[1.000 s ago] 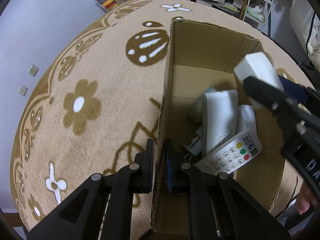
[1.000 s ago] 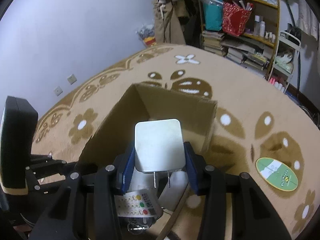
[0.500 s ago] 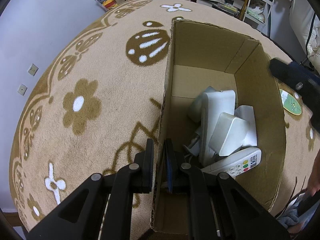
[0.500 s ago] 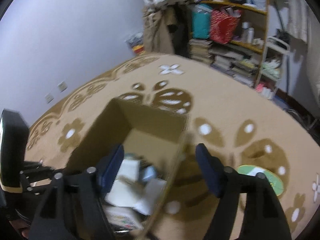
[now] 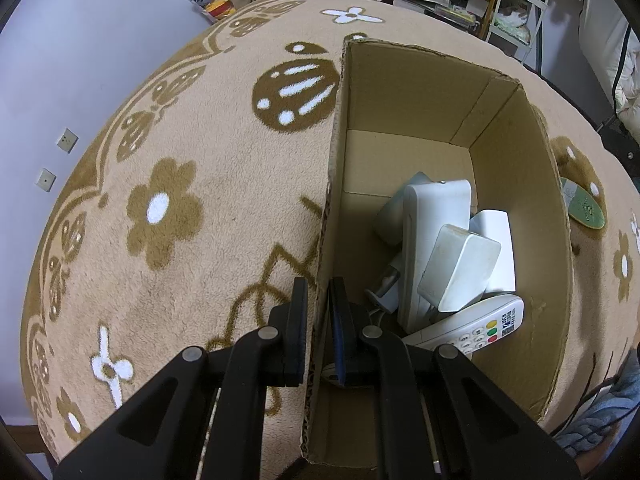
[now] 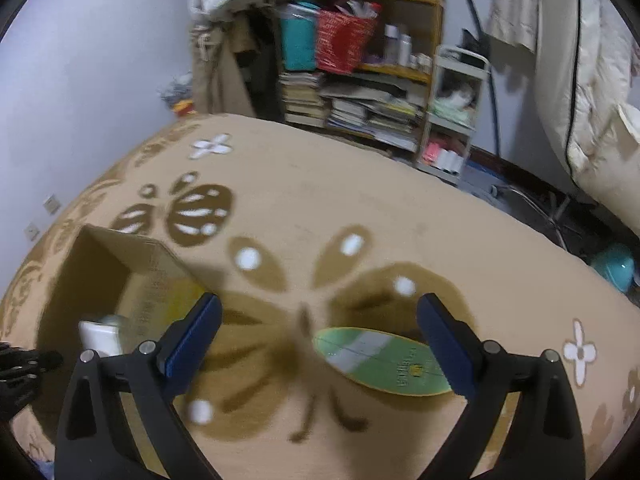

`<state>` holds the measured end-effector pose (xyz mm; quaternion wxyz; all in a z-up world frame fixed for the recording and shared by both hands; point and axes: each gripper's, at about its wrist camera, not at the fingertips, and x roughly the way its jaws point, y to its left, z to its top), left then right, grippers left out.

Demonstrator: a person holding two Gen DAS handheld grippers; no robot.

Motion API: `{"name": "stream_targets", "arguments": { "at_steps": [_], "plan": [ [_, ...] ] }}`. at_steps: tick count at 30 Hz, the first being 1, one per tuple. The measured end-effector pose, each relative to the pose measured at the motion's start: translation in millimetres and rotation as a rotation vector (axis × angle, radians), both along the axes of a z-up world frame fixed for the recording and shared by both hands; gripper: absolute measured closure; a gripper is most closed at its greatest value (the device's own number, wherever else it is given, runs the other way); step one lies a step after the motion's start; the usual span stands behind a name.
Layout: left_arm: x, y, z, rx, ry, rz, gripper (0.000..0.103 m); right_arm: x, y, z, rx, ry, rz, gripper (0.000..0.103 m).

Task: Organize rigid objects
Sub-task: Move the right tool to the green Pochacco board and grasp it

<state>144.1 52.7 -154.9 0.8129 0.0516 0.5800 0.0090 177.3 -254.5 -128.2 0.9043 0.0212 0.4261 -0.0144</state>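
corrugated cardboard, stiff but thin, is what the left gripper (image 5: 318, 312) pinches: its jaws are nearly closed on the near wall of the cardboard box (image 5: 516, 208), one finger outside, one inside, steadying it on the carpet (image 5: 192, 152). inside the box lies a loose heap of hard white plastic things: a power adapter (image 5: 460, 268) on top, a long white device (image 5: 432, 236) under it, and a keypad handset (image 5: 484, 326) with coloured buttons. they look light, rigid and a bit slick, best taken across flat parallel sides. the right gripper (image 6: 318, 338) hangs over the carpet beside the box, its jaws opening wide with nothing between them, a flat green oval disc (image 6: 380, 360) lying below. that disc looks thin and hard to get under; its edges seem the only hold. the right view is blurred, the disc's print unreadable, and the heap's lower items are mostly hidden.
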Motion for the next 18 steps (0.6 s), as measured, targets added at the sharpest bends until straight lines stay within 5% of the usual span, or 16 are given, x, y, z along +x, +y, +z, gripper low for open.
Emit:
{"name": "stream_targets", "arguments": {
  "at_steps": [8,18],
  "plan": [
    [1.1,5.2,0.0,-0.028,0.005,0.004,0.092,17.5,-41.1,-39.1,0.016,0.132,-0.082,0.000],
    [1.5,2.7,-1.9,-0.018,0.006,-0.007,0.094,27.6,-58.7,-87.7,0.054,0.179,-0.093,0.000]
  ]
}}
